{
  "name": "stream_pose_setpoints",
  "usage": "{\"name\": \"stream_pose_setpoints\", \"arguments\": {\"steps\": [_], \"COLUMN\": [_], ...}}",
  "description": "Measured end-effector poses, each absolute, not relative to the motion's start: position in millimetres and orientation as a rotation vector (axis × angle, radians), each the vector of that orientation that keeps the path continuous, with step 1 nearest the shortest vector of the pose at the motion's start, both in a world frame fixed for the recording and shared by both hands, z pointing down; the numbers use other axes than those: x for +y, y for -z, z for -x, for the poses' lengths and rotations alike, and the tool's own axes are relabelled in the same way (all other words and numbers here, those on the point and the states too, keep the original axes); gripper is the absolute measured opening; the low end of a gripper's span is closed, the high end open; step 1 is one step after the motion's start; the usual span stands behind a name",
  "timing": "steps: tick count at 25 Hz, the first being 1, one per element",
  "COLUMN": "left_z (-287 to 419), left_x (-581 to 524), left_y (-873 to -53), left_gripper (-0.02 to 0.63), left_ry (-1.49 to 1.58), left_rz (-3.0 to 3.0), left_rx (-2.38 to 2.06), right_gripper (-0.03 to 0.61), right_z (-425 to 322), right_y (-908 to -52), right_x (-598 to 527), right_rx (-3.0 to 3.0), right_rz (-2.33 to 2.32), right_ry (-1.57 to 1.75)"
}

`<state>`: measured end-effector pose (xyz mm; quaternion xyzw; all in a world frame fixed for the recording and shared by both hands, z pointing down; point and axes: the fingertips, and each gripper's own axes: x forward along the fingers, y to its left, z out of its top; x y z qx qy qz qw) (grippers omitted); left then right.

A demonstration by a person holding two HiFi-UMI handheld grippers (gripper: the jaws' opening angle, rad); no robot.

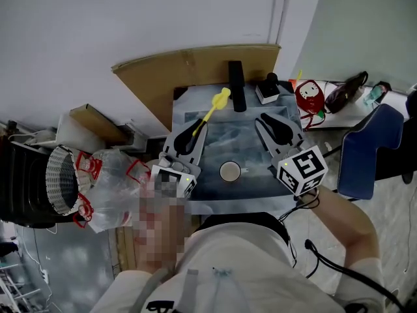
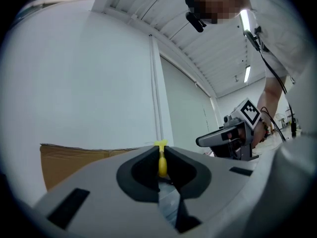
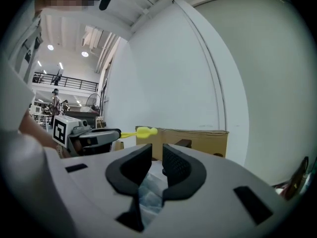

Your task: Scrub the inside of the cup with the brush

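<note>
holding brush in left claw, cup free on table between both claws

left gripper (image 1: pixel 197 129) is pinched on the thin handle of the yellow brush (image 2: pixel 162 163); the brush head sticks out past the jaw tips, slanting away from the person and toward the right gripper's side. right gripper (image 3: pixel 156 158) has its jaws drawn close with a narrow gap showing, pads not meeting, nothing between them. cup (image 1: pixel 230 171) stands upright, mouth up, on the grey-blue table (image 1: pixel 251 142), between the two grippers and well behind both sets of jaw tips, about level with their marker cubes, nearer the person. it touches neither gripper. the brush head is well apart from the cup, out beyond the left jaw tips; neither gripper view shows the cup.
</note>
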<state>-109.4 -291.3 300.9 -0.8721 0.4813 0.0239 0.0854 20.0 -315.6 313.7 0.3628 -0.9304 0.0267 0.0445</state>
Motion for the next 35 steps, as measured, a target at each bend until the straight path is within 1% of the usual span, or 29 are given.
{"name": "stream_pose_setpoints", "arguments": {"steps": [6, 9, 15, 20, 35], "left_z": [110, 112, 112, 115, 119], "left_x": [-291, -290, -291, -291, -291], "left_y": [-304, -305, -305, -304, -308], "left_gripper": [0.035, 0.035, 0.035, 0.035, 0.035], "left_ry": [-0.070, -0.072, -0.065, -0.069, -0.051], "left_rz": [2.616, 2.620, 2.627, 2.622, 2.622], "left_rx": [1.432, 1.433, 1.425, 1.428, 1.428], "right_gripper": [0.064, 0.035, 0.017, 0.015, 0.015], "right_z": [-26, -26, -20, -18, -12], "right_y": [-312, -313, -313, -312, -323], "right_x": [-321, -320, -317, -315, -313], "right_rx": [-2.825, -2.812, -2.815, -2.809, -2.802], "right_rz": [-1.124, -1.117, -1.087, -1.066, -1.030], "right_ry": [-0.085, -0.070, -0.064, -0.041, -0.116]}}
